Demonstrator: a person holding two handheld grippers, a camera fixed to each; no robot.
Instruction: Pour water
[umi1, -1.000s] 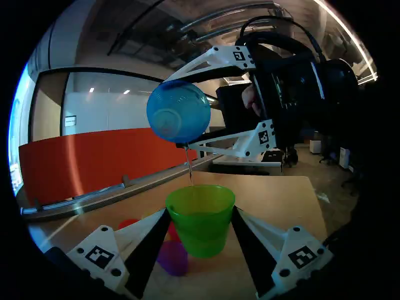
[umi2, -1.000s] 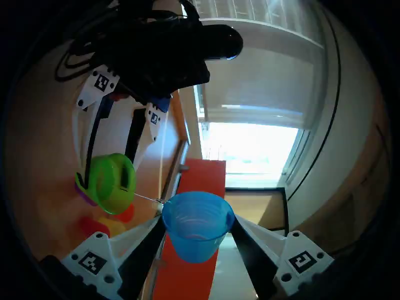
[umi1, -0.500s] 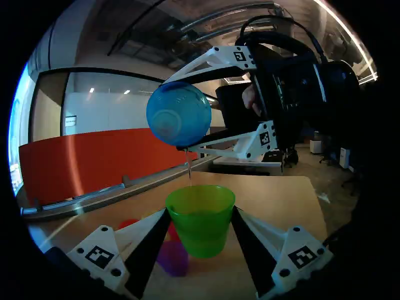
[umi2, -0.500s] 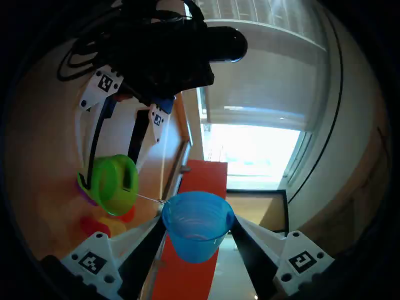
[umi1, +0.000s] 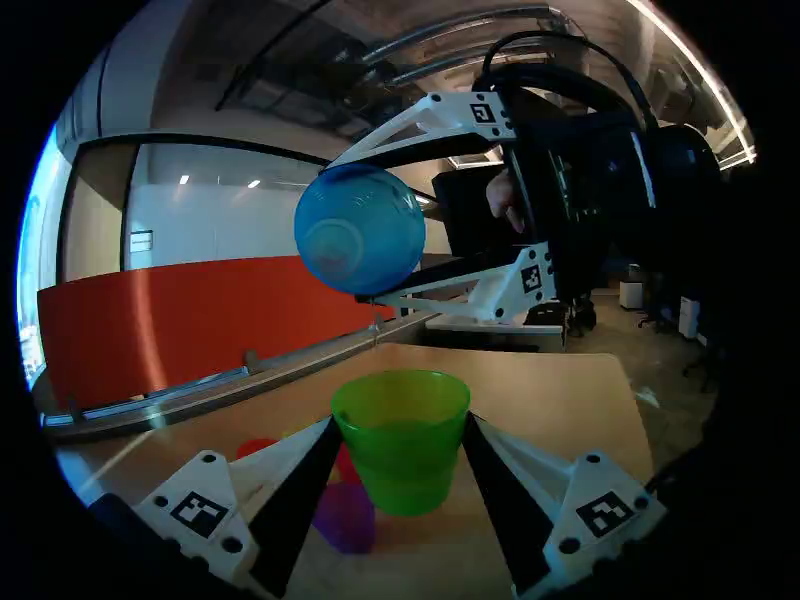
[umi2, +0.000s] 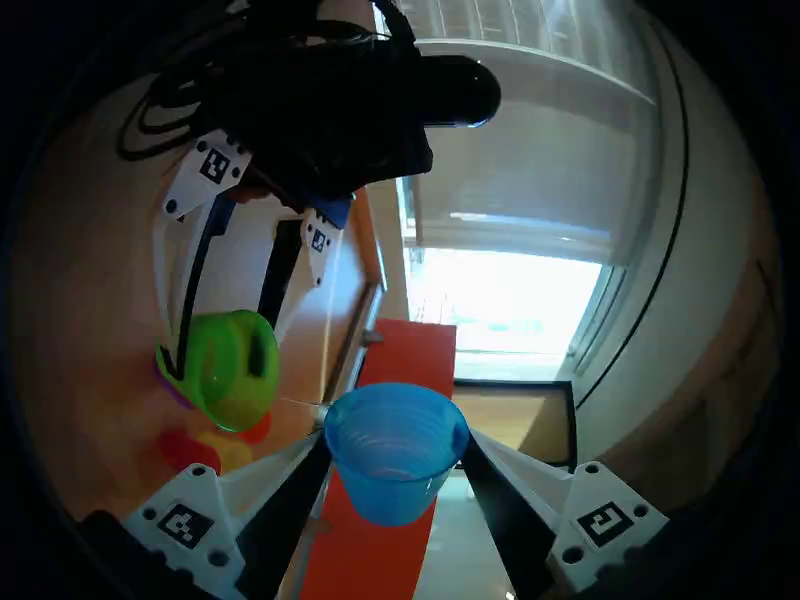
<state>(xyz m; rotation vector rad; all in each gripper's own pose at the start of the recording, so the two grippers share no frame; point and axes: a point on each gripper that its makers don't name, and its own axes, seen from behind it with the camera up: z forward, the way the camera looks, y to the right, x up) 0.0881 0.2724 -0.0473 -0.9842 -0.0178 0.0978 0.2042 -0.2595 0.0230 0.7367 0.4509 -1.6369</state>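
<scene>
Much of the scene stays partly hidden. A purple cup sits half behind a finger of the left gripper, and a red object beyond it is cut off by the same finger, its shape unclear. In the left gripper view only a sliver of the hand on the right gripper shows behind that tool's dark body and looping cables. Whether the green cup stands on the wooden table or is held just above it cannot be told. How much water is left in the blue cup cannot be made out through its tinted wall.

The green cup is upright and translucent, with a darker band in its lower half marking the water level. The left gripper is clamped on it, one finger pressed to each side. The blue cup is gripped the same way by the right gripper, both fingers tight on its walls. It hangs in the air above and just behind the green cup, tipped on its side so that its base faces the left gripper's camera. An orange-red wall panel runs behind the table.

Half a second ago a thin stream fell from the blue cup's rim into the green cup. In the left gripper view that stream is gone. In the right gripper view only a faint thread remains between the two rims, hard to make out. Both cups sit almost where they were.
</scene>
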